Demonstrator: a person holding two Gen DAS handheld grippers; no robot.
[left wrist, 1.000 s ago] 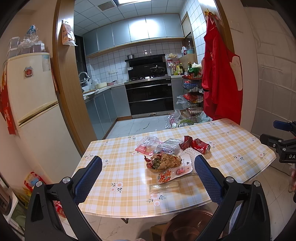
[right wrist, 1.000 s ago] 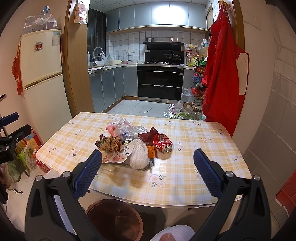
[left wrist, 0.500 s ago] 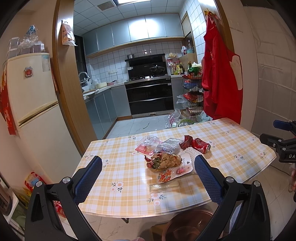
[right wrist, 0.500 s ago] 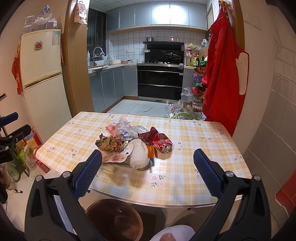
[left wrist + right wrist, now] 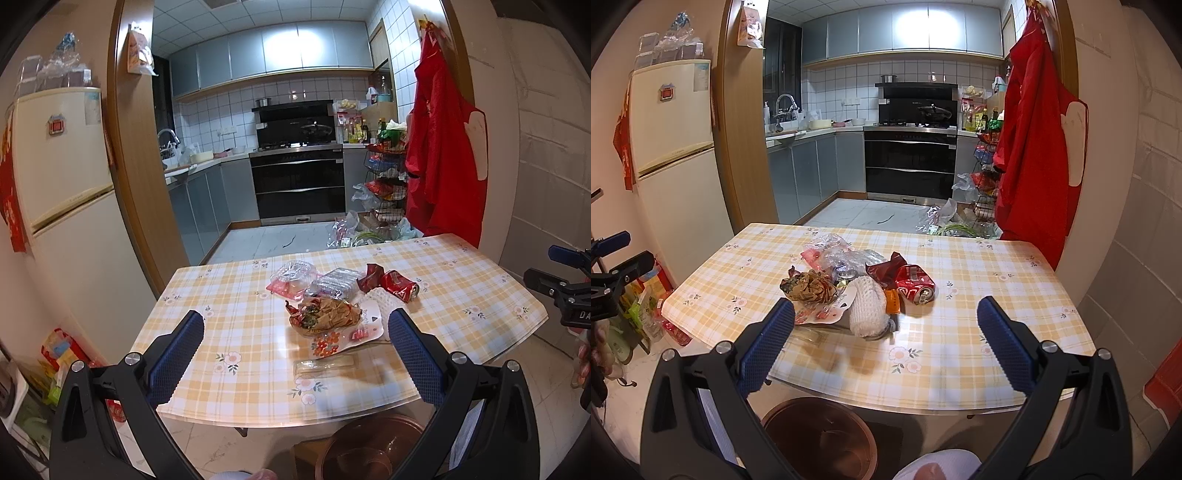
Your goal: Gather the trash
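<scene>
A heap of trash lies mid-table on the yellow checked tablecloth (image 5: 229,295): a crushed red can (image 5: 916,285), a dark red wrapper (image 5: 882,267), a white net sleeve (image 5: 866,308), a crumpled brown wrapper (image 5: 325,314), clear plastic packs (image 5: 295,277) and a flat clear strip (image 5: 325,367). A brown bin (image 5: 820,439) stands on the floor under the near table edge. My left gripper (image 5: 295,332) and right gripper (image 5: 885,323) both hang open, short of the heap, with nothing between their fingers.
A cream fridge (image 5: 62,177) stands at the left, beside a wooden door frame (image 5: 140,166). A red apron (image 5: 1030,140) hangs on the right wall behind the table. Bags lie on the kitchen floor (image 5: 365,229) near a wire rack (image 5: 388,177).
</scene>
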